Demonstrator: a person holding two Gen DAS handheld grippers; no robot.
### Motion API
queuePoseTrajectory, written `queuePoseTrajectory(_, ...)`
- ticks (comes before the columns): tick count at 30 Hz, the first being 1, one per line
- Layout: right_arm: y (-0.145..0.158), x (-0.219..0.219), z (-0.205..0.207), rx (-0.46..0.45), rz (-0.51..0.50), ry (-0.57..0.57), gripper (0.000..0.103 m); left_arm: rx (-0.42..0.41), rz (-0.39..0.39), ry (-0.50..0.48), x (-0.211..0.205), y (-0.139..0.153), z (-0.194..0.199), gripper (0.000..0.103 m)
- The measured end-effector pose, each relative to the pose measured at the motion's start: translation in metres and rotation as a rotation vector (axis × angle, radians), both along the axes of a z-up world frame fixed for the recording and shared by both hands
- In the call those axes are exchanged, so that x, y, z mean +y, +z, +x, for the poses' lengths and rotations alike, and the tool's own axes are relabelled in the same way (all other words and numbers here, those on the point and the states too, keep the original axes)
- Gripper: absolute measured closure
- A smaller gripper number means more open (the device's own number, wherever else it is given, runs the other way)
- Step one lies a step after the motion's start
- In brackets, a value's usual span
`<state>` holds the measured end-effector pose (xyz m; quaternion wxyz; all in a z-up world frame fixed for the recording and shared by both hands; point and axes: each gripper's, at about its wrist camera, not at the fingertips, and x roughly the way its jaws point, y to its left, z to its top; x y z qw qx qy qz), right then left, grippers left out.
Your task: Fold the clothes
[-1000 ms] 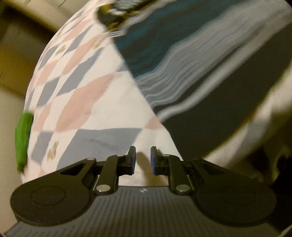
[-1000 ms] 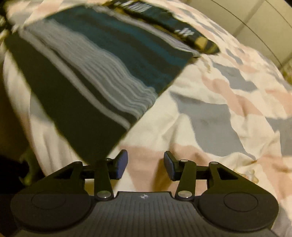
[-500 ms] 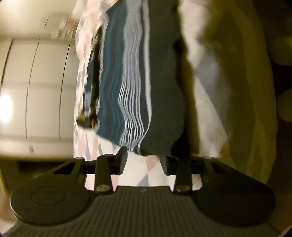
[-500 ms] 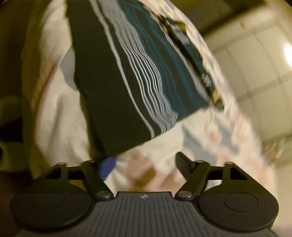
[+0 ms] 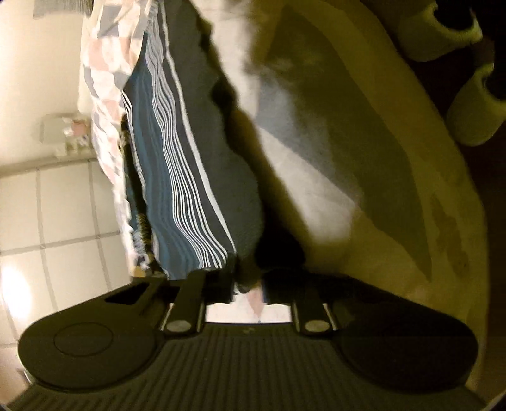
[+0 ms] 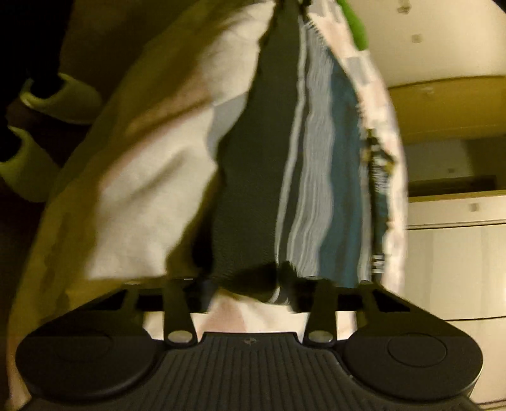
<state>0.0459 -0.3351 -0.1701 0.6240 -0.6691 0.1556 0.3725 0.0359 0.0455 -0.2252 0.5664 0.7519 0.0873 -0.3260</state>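
One bed (image 5: 316, 177), covered by a single sheet patterned in pink, grey and white diamonds, fills most of both views and carries everything else. On it lies one striped garment (image 5: 196, 177), banded in dark grey, thin white lines and teal, spread along the bed's edge; its long axis runs away from each camera, from the claw at the bottom of the picture to the far top, with the stripes following that same line. Beyond its teal side a second, smaller piece of dark cloth with yellow and white markings (image 5: 139, 227) shows as a narrow strip. Two pale green slippers (image 5: 439, 28) stand on the dark floor beside the bed, seen in both views. Each wrist view shows only its own claw, so there are two in all. The left claw (image 5: 248, 286) has just been closing and is clenched on the near corner of the striped garment, dark fabric pinched between its pads. The right claw (image 6: 249, 292) has also just been closing and grips the other near end, a thicker bunch of cloth between its pads. Only the left view shows pale floor tiles (image 5: 63, 221); only the right view shows a small green thing (image 6: 354, 22) at the far end.
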Motion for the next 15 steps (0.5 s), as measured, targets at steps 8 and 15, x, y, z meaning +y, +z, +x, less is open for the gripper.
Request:
queuePoseTrajectory(8, 0.097, -0.011, 0.108, 0.480, 0.408, -0.460, 0.097, 0.369, -0.345, 0.578, -0.040, 0.096, 0.095, 0.097)
queuePoseTrajectory(15, 0.131, -0.038, 0.215, 0.554, 0.721, -0.828, 0.103, 0.555, -0.825, 1.064, -0.020, 0.142, 0.246, 0.097)
